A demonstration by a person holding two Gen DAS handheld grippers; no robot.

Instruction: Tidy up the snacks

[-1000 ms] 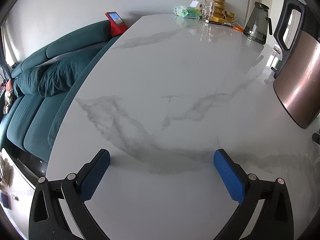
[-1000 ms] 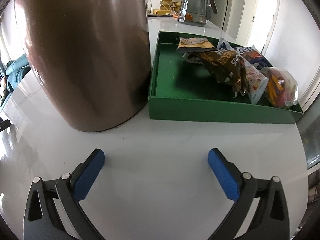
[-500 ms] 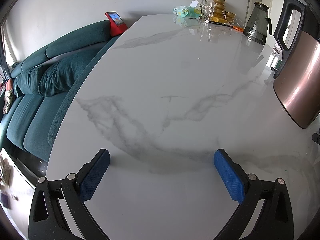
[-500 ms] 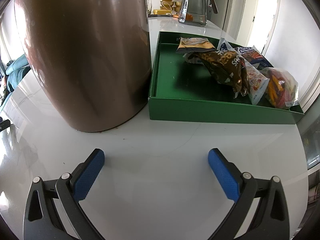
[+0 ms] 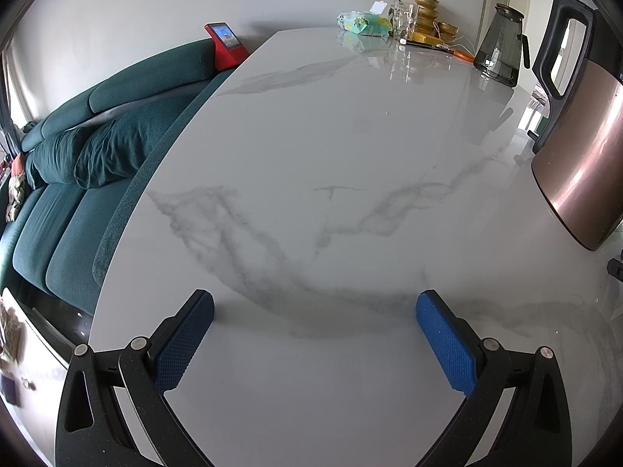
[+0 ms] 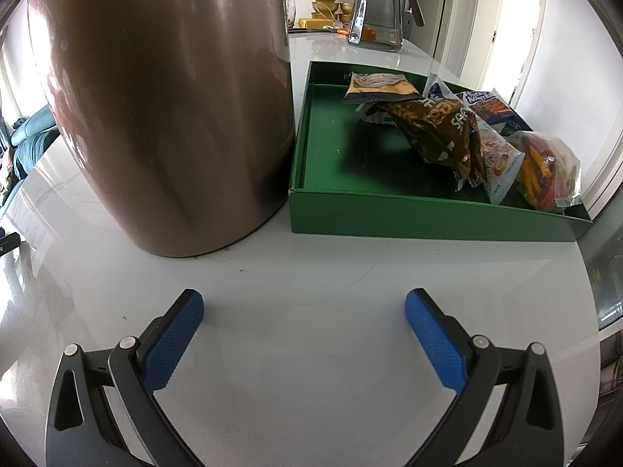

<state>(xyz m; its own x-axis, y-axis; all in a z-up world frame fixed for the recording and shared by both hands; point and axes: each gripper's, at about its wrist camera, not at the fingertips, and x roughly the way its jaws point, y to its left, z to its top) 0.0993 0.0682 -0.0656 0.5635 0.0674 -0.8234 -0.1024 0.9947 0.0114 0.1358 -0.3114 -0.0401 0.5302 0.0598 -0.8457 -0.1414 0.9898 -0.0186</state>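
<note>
Snack packets (image 6: 459, 132) lie heaped at the right side of my green tray (image 6: 389, 214) on the marble table (image 6: 303, 272). Just left of the tray stands a big copper jug (image 6: 167, 109), very near it. My right gripper (image 6: 303, 303) and left gripper (image 5: 314, 307) are both spread wide, holding nothing, over bare table

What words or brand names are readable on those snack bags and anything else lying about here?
"SAC": partial white letters on the brown snack bag; the rest is hidden in folds.
"KOKO": a doubtful partial reading on the blue snack bag; the print is crumpled.
Yellow snack bag: print too blurred to read.
Pale bag with cartoon print: too small to read.
Red device on the sofa: screen unreadable.
</note>
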